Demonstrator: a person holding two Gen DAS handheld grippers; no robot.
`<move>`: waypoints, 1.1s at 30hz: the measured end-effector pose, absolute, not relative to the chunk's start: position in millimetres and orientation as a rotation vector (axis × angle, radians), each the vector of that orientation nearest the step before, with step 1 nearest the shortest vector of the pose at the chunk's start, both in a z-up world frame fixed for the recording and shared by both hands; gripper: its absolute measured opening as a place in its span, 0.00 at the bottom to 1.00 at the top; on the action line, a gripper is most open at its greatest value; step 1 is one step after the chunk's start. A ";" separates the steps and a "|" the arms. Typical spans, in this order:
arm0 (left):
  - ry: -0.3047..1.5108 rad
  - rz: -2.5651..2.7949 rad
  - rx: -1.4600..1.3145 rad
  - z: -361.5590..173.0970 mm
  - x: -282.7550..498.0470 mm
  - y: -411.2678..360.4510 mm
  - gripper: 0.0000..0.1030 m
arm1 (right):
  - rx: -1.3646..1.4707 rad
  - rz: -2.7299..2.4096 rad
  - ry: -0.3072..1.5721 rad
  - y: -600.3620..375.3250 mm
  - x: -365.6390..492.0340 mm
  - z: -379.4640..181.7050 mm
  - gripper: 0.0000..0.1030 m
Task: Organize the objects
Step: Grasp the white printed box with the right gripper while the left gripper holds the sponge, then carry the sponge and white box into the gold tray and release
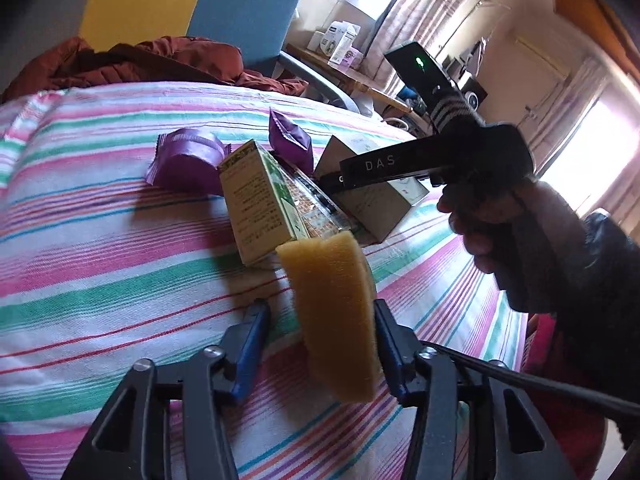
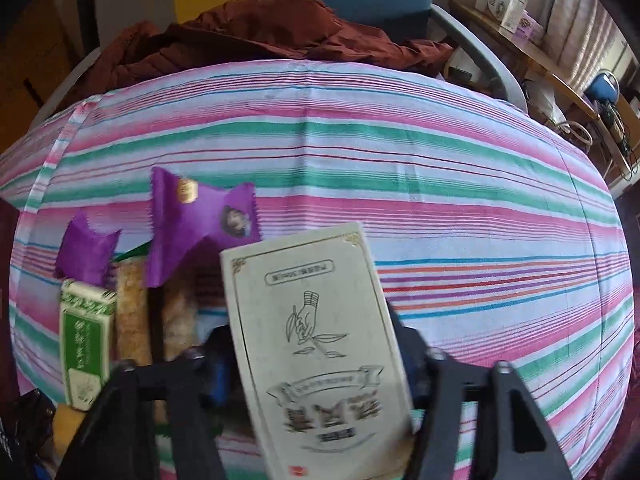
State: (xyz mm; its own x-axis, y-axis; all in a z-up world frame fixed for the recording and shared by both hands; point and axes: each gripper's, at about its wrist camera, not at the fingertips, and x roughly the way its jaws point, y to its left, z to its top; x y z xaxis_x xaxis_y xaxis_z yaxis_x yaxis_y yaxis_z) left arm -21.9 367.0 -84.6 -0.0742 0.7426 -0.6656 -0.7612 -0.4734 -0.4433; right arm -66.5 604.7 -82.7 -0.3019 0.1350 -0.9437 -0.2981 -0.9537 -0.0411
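A yellow sponge (image 1: 332, 312) stands on edge between the fingers of my left gripper (image 1: 320, 312). It leans on the right pad, and striped cloth shows between it and the left pad, so the jaws are open. My right gripper (image 2: 312, 344) is shut on a cream box (image 2: 320, 340) printed with a hand and leaves. In the left wrist view that gripper (image 1: 400, 164), held by a hand (image 1: 492, 216), reaches down onto the cream box (image 1: 376, 204). Beside it lie a green box (image 1: 256, 200), a clear snack packet (image 1: 316, 208) and two purple wrappers (image 1: 188, 164), (image 1: 290, 140).
Everything lies on a bed with a striped sheet (image 2: 440, 200). A rust-red jacket (image 2: 260, 28) is bunched at the far edge. A blue chair (image 1: 248, 8), a wooden desk (image 1: 340, 68) with small boxes, and a laptop (image 1: 416, 64) stand beyond the bed.
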 end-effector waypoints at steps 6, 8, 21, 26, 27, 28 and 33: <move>0.077 1.758 -1.068 -70.4 -11.1 357.7 0.33 | -1.712 2.271 0.226 590.0 -42.7 -82.1 0.52; 0.099 1.766 -1.049 -64.1 -4.9 353.3 0.32 | -1.697 2.276 0.241 579.0 -28.4 -73.5 0.52; -0.021 1.845 -0.930 5.9 14.1 279.6 0.31 | -1.467 2.499 0.242 504.8 -1.4 21.0 0.52; -0.103 1.959 -0.876 35.8 5.5 217.0 0.31 | -1.433 2.651 0.253 448.0 -8.8 47.2 0.52; -0.122 1.984 -0.872 39.4 2.0 204.0 0.31 | -1.430 2.687 0.266 434.2 -12.8 52.2 0.52; -0.145 2.014 -0.868 42.3 -2.2 189.2 0.31 | -1.429 2.710 0.277 426.4 -18.7 52.0 0.52; -0.216 2.182 -0.877 43.9 -26.5 120.9 0.32 | -1.465 2.840 0.348 360.6 -51.1 57.0 0.52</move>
State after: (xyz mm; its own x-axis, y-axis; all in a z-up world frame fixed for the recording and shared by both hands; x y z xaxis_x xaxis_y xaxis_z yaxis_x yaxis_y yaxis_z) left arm -26.5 120.9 43.9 -0.4751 0.7078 -0.5228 -0.5918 -0.6967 -0.4055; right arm -51.1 360.6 57.0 -0.5823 -0.1625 -0.7965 -0.0344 -0.9740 0.2239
